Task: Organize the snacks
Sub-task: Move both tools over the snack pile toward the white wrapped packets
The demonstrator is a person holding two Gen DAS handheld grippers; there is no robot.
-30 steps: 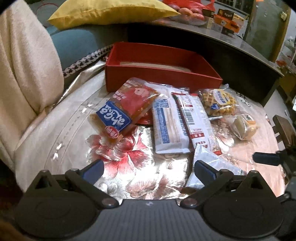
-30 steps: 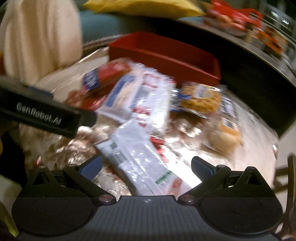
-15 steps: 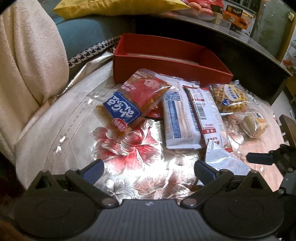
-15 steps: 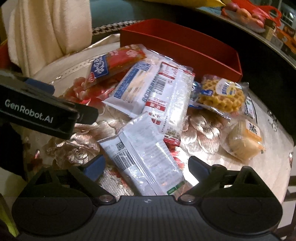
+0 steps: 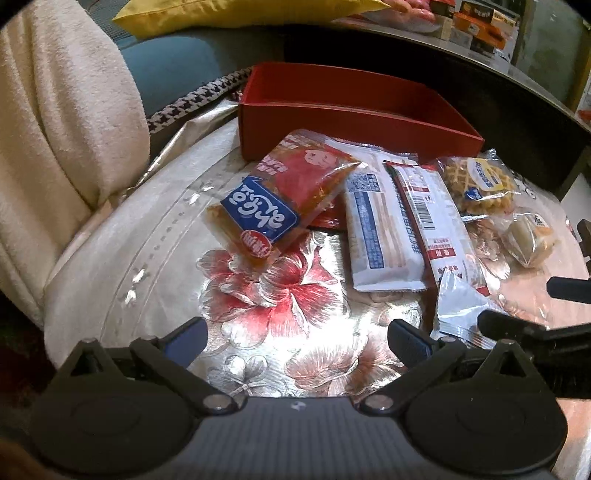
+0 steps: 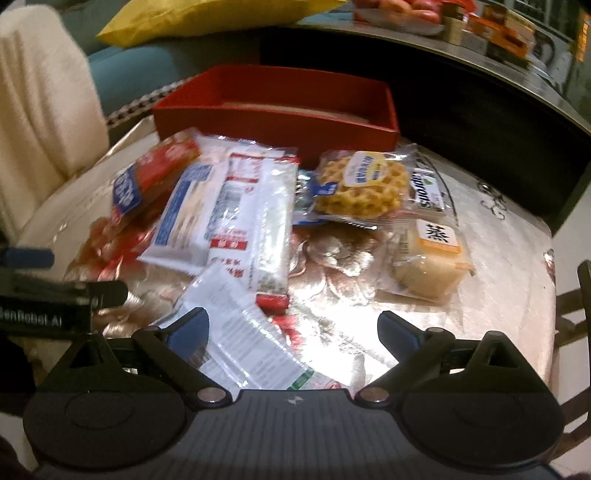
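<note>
Several wrapped snacks lie on a floral silver tablecloth (image 5: 280, 295) before an open red box (image 5: 351, 110) (image 6: 280, 110). A red-and-blue packet (image 5: 280, 206) (image 6: 147, 177) lies at the left, with two long white packets (image 5: 380, 236) (image 6: 255, 214) beside it. A waffle (image 5: 480, 184) (image 6: 362, 188) and a small cake (image 5: 528, 240) (image 6: 428, 258) lie at the right. A white packet (image 5: 461, 306) (image 6: 243, 332) lies nearest. My left gripper (image 5: 295, 338) is open and empty above the cloth. My right gripper (image 6: 291, 326) is open over the near white packet.
A cream towel-covered chair back (image 5: 55, 122) stands at the left. A yellow cushion (image 5: 240, 14) and a teal sofa lie behind. A dark table (image 5: 498, 85) with boxes stands behind the red box. The cloth's edge drops off at the right (image 6: 546, 258).
Both grippers have shifted and the views have moved closer to the snacks. The right gripper swung rightward, now facing the waffle and cake. Nothing was taken hold of.
</note>
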